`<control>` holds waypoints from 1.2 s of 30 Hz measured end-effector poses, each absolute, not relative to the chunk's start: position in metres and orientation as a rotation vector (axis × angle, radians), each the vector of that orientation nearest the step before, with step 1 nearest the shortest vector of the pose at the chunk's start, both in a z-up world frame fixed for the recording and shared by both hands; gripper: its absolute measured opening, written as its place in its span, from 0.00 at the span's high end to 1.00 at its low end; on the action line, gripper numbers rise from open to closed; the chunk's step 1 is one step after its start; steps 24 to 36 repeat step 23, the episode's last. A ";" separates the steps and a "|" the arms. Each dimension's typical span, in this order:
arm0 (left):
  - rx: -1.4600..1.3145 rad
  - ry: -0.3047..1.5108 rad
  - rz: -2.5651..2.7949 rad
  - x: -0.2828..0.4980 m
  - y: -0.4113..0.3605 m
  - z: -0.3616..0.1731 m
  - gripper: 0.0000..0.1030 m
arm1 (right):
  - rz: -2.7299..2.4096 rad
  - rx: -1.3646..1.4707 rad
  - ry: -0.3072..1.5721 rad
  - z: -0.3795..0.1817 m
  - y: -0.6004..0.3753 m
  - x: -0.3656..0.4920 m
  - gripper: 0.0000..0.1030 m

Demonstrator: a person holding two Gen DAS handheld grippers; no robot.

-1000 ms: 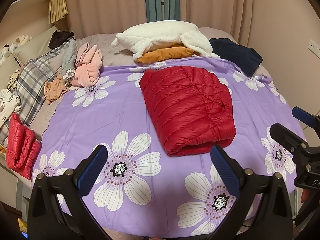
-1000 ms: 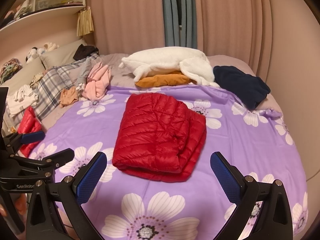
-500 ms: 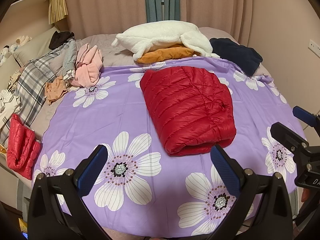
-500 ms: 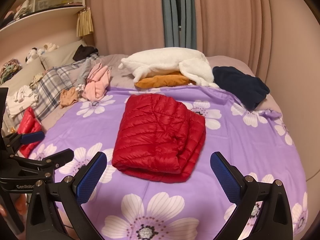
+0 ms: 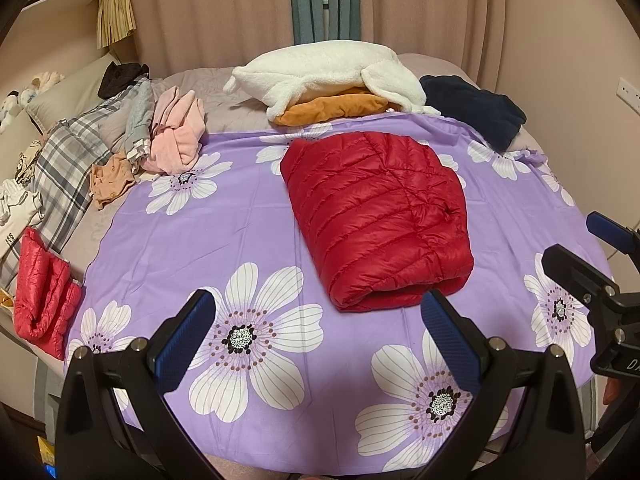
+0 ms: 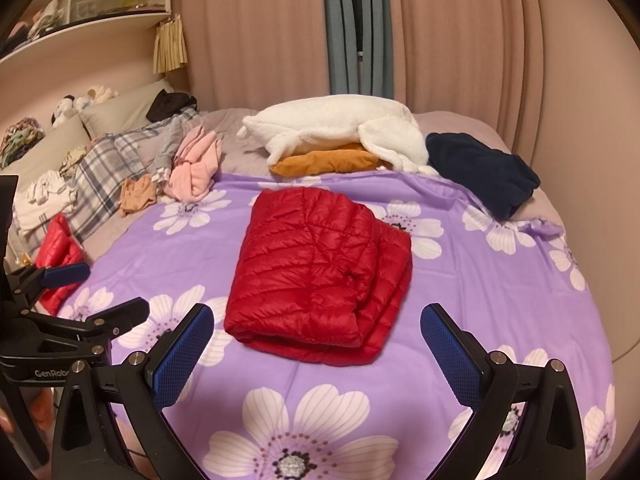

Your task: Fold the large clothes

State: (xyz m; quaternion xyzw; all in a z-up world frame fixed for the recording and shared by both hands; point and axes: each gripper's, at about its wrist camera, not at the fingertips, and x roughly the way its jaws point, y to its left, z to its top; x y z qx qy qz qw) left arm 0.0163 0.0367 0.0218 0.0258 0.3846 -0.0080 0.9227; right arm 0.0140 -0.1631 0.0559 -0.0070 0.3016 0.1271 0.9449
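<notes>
Just ahead of both tools, left tool and right tool spread and empty, a folded red quilted down jacket is lying on the purple flowered bedsheet; being judged light, puffy and slippery, it is best gripped at the near thick folded edge.

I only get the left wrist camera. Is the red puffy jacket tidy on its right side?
Observer: In the right wrist view, the red jacket shows stacked layers along its right edge, and they are not quite flush.
Operator: What's above the pillows?
Observer: A white shelf with open cubbies that hold small things.
Operator: Where's my left gripper?
Observer: The left gripper is open, near the left edge of the purple sheet. Its upper finger is in front of a small red bundle.
</notes>
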 end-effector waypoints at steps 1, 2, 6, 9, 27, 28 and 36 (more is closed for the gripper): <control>0.053 0.790 -0.017 0.016 0.037 0.022 0.00 | 0.259 -0.014 0.615 0.056 -0.163 0.014 0.01; 0.053 0.791 -0.017 0.016 0.037 0.022 0.00 | 0.260 -0.014 0.615 0.056 -0.163 0.014 0.01; 0.055 0.792 -0.017 0.016 0.038 0.022 0.00 | 0.259 -0.015 0.616 0.056 -0.163 0.014 0.01; 0.052 0.792 -0.019 0.015 0.039 0.021 0.00 | 0.260 -0.015 0.614 0.056 -0.163 0.014 0.01; 0.060 0.795 -0.028 0.019 0.039 0.021 0.00 | 0.260 -0.014 0.616 0.055 -0.164 0.015 0.01; 0.060 0.795 -0.028 0.019 0.039 0.021 0.00 | 0.260 -0.014 0.616 0.055 -0.164 0.015 0.01; 0.060 0.795 -0.028 0.019 0.039 0.021 0.00 | 0.260 -0.014 0.616 0.055 -0.164 0.015 0.01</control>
